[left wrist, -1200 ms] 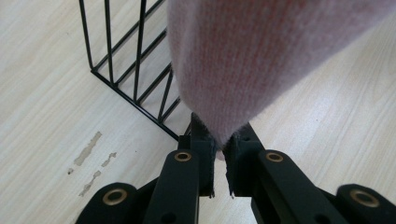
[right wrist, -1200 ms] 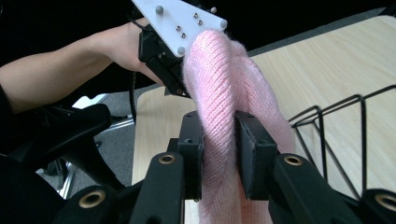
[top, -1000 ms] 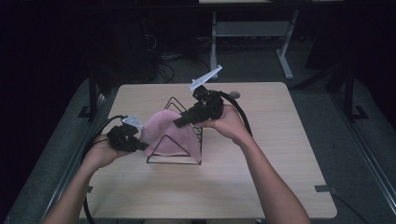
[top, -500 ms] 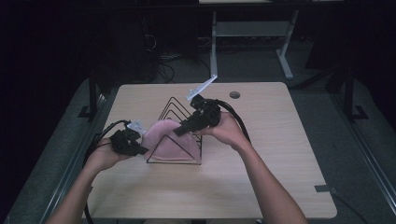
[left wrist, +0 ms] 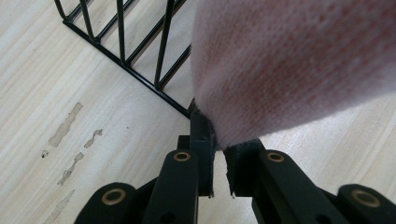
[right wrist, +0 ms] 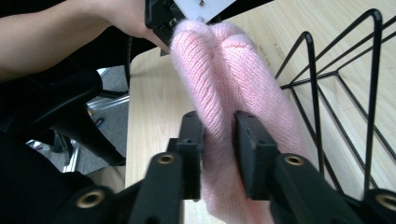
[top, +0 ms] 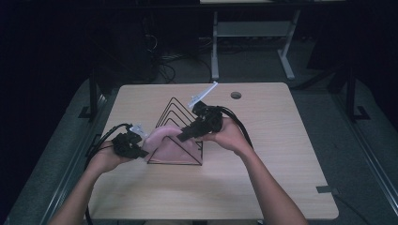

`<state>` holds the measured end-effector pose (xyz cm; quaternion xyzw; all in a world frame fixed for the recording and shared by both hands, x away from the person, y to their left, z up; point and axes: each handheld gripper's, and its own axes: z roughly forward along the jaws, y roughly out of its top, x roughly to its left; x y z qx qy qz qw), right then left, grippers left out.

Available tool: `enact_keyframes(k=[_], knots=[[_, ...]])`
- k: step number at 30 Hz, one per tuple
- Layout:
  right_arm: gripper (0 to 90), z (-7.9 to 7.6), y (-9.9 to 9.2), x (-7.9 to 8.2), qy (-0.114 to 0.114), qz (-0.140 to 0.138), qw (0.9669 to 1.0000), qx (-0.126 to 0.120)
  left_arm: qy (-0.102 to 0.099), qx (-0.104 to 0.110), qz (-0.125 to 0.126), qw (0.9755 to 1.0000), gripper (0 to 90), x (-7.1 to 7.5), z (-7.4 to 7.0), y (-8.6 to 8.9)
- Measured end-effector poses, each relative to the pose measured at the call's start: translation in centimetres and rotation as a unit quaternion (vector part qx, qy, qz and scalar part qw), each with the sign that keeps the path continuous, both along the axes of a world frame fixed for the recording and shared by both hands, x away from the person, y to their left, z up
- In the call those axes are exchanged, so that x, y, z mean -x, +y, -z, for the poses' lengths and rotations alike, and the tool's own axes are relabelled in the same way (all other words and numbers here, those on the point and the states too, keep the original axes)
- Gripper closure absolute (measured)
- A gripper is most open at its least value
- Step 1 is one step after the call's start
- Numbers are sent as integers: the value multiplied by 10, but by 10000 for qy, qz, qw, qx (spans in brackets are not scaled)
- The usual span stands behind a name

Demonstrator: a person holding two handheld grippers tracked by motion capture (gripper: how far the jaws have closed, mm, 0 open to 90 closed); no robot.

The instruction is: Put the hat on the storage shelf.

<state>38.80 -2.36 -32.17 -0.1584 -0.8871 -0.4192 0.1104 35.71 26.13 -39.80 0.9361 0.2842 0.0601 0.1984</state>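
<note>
A soft, light pink knitted cloth sags between two hand-held grippers at the near end of a black wire rack on a wooden table. The left gripper pinches its edge; the right gripper clamps a bunched fold. It looks limp and stretchy, best held by folds; whether it sits inside a rack slot is unclear.

A pink knitted cloth hangs bunched and folded over the near end of the rack. The rack is black wire, with triangular dividers.
</note>
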Motion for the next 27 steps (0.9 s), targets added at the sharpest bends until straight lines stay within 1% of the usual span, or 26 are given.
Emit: enact_keyframes(k=[2,3,5,7,9,13,16,18,19,21,22,24,27], knots=[[781,0,1,0,-21,-7,10000,-35,11,-20,-5,10000,826,-1,1,0],[785,0,1,0,-46,-26,10000,-34,11,-27,-3,10000,826,-1,1,-1],[793,1,2,1,-23,-28,10000,-18,22,-47,17,10000,826,-2,2,-1],[795,1,2,1,22,-37,10000,-14,27,-68,38,10000,827,-2,3,-2],[796,2,2,0,-30,-51,10000,-44,46,-73,48,10000,829,-2,4,-3],[795,3,1,0,31,-25,10000,-40,61,-116,78,9999,830,-2,5,-4],[785,5,0,0,24,-42,9999,-91,69,-109,73,9999,830,-2,5,-4],[747,5,-1,1,-27,-13,10000,-91,56,-82,53,9999,821,-1,5,-4],[729,3,-3,1,-51,-7,9999,-110,39,-84,25,10000,792,-1,3,-3],[701,1,-7,3,-30,0,9997,-232,41,-34,15,10000,766,0,2,-2],[676,1,-9,3,-51,21,9996,-264,58,-12,14,10000,759,0,1,-2],[655,1,-14,4,-86,30,9994,-344,91,35,34,9999,734,1,0,-1],[597,2,-21,4,-56,121,9993,-357,105,109,49,9999,700,2,-2,0]])
